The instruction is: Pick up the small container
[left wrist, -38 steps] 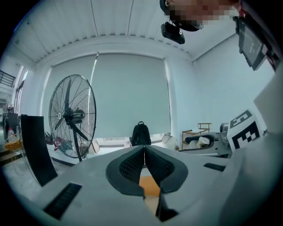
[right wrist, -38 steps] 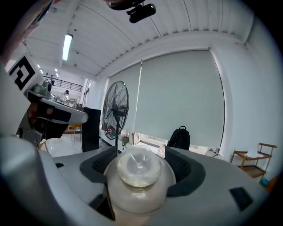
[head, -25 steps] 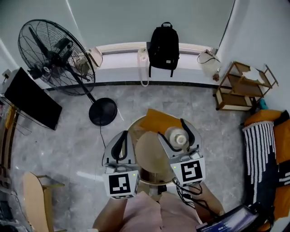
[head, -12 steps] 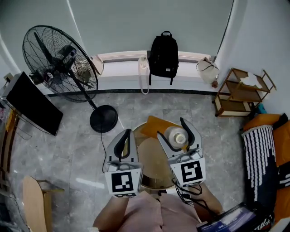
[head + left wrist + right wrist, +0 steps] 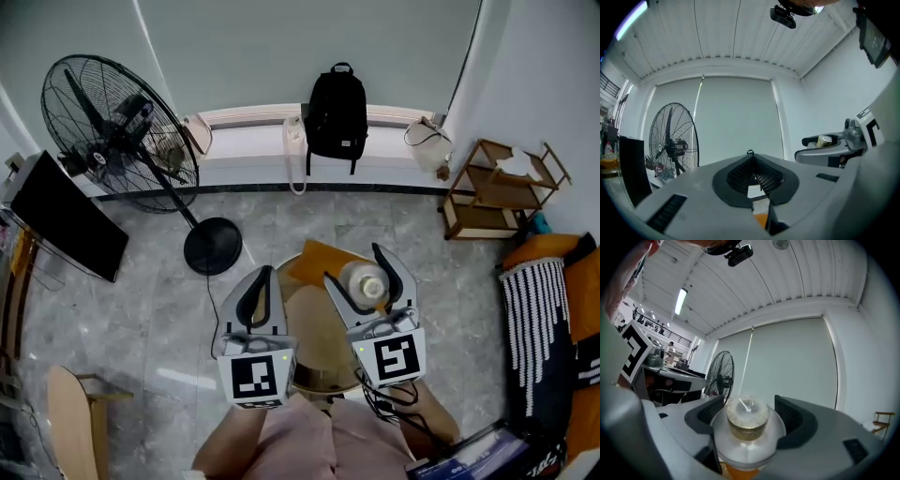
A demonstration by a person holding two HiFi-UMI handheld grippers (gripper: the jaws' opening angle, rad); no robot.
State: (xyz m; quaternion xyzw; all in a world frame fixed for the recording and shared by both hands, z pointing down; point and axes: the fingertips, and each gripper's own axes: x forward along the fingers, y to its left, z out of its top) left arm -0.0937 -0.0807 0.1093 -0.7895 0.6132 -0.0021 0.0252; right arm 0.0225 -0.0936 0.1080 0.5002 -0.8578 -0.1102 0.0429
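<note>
The small container is a clear round jar with a pale lid. My right gripper is shut on it and holds it above the round table. In the right gripper view the small container fills the gap between the two dark pads, its lid pointing away from the camera. To the left, my left gripper hovers over the table's left edge, shut with nothing in it. In the left gripper view its pads meet, and the right gripper shows at the right with the jar.
An orange sheet lies at the table's far side. A standing fan is at the back left and a black backpack against the wall. A wooden shelf stands at the right, a black panel and a chair at the left.
The head view has shifted slightly. Both grippers stay where they were, and the jar stays held in the right one.
</note>
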